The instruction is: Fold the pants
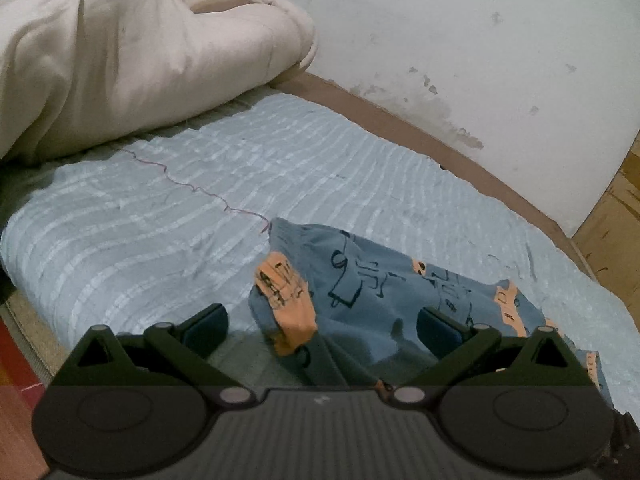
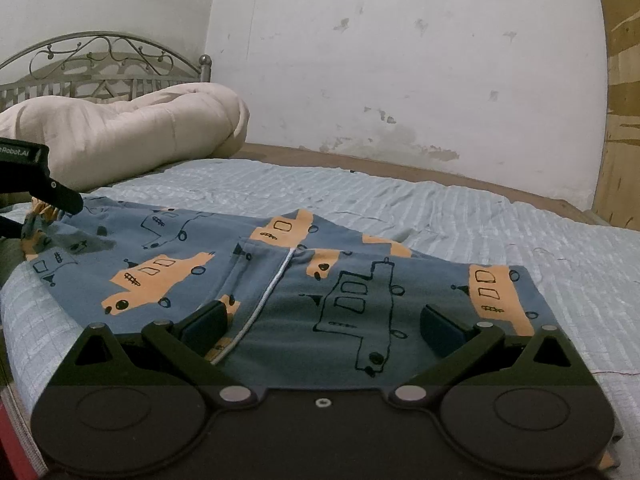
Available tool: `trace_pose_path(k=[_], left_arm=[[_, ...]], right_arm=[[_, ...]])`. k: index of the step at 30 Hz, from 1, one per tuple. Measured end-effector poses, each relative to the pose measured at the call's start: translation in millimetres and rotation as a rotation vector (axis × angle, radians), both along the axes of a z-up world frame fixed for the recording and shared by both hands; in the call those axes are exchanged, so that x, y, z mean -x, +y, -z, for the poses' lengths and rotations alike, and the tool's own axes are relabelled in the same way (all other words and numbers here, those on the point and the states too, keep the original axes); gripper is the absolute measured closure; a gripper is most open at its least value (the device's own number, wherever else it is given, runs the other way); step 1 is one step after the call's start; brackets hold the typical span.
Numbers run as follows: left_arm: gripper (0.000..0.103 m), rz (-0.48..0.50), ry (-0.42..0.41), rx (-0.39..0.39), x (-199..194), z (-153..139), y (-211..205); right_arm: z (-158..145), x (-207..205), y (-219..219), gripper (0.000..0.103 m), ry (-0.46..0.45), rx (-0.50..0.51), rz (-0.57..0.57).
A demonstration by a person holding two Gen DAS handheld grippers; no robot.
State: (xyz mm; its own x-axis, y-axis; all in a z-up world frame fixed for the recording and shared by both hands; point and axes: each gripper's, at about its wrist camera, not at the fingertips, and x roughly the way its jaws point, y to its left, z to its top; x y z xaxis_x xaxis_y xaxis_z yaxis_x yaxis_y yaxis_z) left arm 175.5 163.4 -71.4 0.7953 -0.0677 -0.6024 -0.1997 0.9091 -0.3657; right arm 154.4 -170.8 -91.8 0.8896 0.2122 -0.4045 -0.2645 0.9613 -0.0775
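Observation:
The pants (image 2: 304, 292) are blue with orange and outlined car prints, and lie spread across the near part of the bed. In the left wrist view their bunched end (image 1: 360, 300) lies crumpled between and beyond the fingers. My left gripper (image 1: 320, 328) is open, low over this bunched cloth, holding nothing. My right gripper (image 2: 324, 328) is open, its jaws wide apart just above the flat cloth near a white seam line (image 2: 268, 296). The left gripper's body also shows at the left edge of the right wrist view (image 2: 44, 184), at the pants' far left end.
The bed has a light blue striped sheet (image 1: 200, 208). A rolled beige comforter (image 1: 132, 52) lies at the head end by a metal headboard (image 2: 100, 64). A stained white wall (image 2: 400, 60) and brown bed edge (image 1: 420, 128) run behind. A wooden panel (image 2: 624, 120) stands at right.

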Motion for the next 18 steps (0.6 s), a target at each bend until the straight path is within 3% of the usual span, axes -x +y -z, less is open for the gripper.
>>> trace_pose_path(k=[10, 13, 18], left_arm=[[0.001, -0.008, 0.007, -0.008, 0, -2, -4], [0.003, -0.029, 0.002, 0.021, 2, -3, 0], [0.029, -0.146, -0.018, 0.101, 13, -2, 13]], right_arm=[[0, 0, 0, 0.001, -0.001, -0.001, 0.000], [0, 0, 0, 0.001, -0.001, -0.001, 0.000], [0, 0, 0, 0.001, -0.001, -0.002, 0.000]])
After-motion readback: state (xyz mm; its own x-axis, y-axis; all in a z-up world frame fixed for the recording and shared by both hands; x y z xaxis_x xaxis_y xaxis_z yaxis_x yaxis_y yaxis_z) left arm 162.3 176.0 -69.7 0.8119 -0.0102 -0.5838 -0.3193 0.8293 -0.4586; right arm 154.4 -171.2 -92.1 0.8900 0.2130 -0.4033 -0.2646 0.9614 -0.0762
